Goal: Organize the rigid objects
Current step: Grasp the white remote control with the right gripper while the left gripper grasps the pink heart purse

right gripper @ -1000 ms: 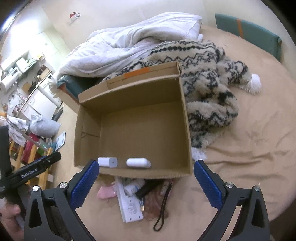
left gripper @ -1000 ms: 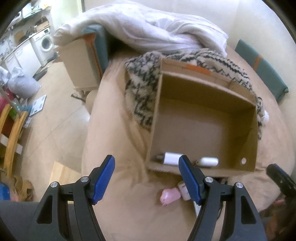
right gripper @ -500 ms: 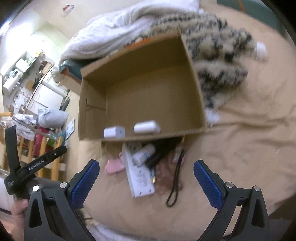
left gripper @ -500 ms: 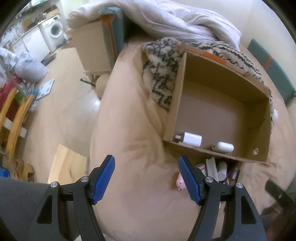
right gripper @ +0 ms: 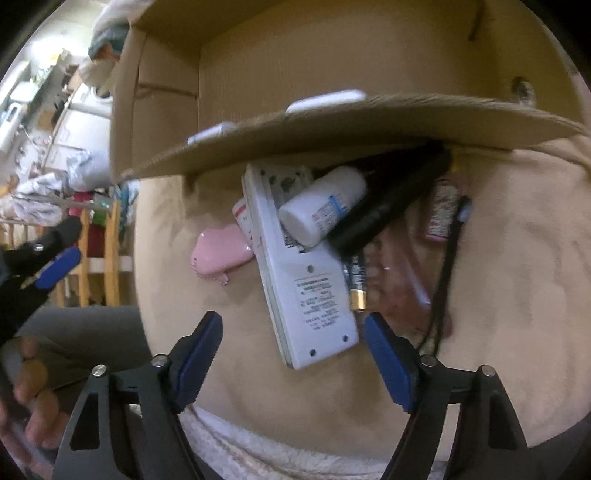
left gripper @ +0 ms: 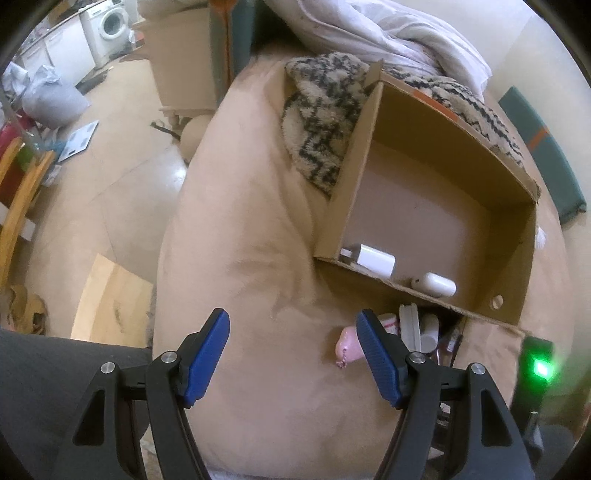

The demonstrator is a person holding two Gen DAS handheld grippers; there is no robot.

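Note:
An open cardboard box (left gripper: pixel 436 206) lies on the beige bed; a white charger (left gripper: pixel 373 260) and a white earbud case (left gripper: pixel 434 284) sit inside by its near wall. In front of the box lies a pile: a white power strip (right gripper: pixel 303 280), a white bottle (right gripper: pixel 323 205), a black tube (right gripper: pixel 388 201), a battery (right gripper: pixel 356 284), a pink case (right gripper: pixel 219 253) and a black cord (right gripper: pixel 443 266). My right gripper (right gripper: pixel 293 338) is open, low over the power strip's near end. My left gripper (left gripper: pixel 293 343) is open over bare bed, left of the pink case (left gripper: pixel 347 341).
A patterned knit blanket (left gripper: pixel 325 122) and a white duvet (left gripper: pixel 388 33) lie behind the box. The bed edge (left gripper: pixel 166 258) drops to the floor on the left, with a wooden board (left gripper: pixel 110 306) and furniture beyond. The box's front flap (right gripper: pixel 332 129) overhangs the pile.
My right gripper has dropped down close to the pile, so the power strip now lies just ahead of its fingers. My left gripper has drifted left and back from the box.

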